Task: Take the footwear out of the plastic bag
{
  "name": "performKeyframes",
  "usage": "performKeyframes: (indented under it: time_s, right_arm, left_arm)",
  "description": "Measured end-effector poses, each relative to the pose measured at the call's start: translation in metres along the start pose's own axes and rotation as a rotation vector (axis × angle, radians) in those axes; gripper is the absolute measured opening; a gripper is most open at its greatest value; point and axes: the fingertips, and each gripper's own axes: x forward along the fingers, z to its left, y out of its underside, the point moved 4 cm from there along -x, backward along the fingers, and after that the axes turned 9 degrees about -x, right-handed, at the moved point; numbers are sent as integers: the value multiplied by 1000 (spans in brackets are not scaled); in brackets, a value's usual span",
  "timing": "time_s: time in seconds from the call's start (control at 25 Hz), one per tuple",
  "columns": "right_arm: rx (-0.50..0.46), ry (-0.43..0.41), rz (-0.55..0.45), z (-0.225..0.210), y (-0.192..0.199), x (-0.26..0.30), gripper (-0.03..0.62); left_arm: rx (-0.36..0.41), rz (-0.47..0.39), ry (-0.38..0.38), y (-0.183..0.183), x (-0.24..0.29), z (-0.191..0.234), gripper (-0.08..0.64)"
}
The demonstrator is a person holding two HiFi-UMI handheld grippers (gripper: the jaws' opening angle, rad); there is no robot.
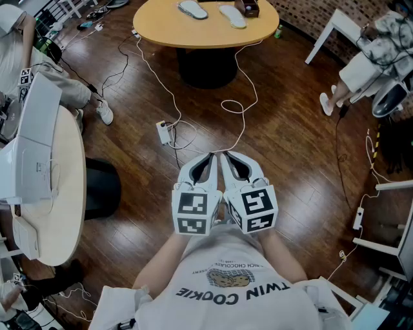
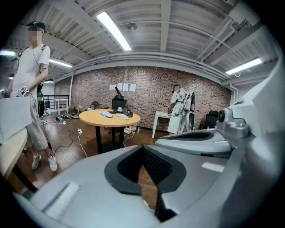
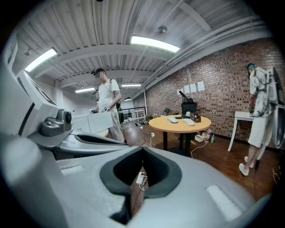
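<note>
Two pale, flat pieces of footwear (image 1: 192, 9) (image 1: 232, 16) lie on the round wooden table (image 1: 206, 35) at the far end of the room; I cannot tell from here whether they are bagged. A small brown box (image 1: 247, 6) stands beside them. My left gripper (image 1: 208, 158) and right gripper (image 1: 227, 157) are held side by side before my chest, over the floor, far from the table. Both are shut with nothing between the jaws. In the left gripper view the left gripper (image 2: 143, 149) points toward the table (image 2: 110, 118). The right gripper (image 3: 142, 150) likewise faces the table (image 3: 179, 125).
A white power strip (image 1: 164, 132) and loose cables lie on the wooden floor between me and the table. At the left are a pale round table (image 1: 68, 193) carrying a white machine (image 1: 29, 155), and a black stool (image 1: 103, 188). People stand at left (image 1: 39, 64) and right (image 1: 374, 51).
</note>
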Motion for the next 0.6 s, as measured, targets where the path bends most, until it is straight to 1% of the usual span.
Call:
performKeyframes:
  time_s: [0.2, 0.4, 0.6]
  right_arm:
    - [0, 3, -8, -39, -9, 31, 2]
    - [19, -10, -7, -95, -18, 69, 2]
    - [33, -35, -6, -150, -28, 103, 2]
  left_arm:
    - [16, 7, -11, -19, 45, 7, 3]
    - [24, 9, -22, -48, 106, 9, 3]
    - [33, 30, -44, -75, 163, 7, 3]
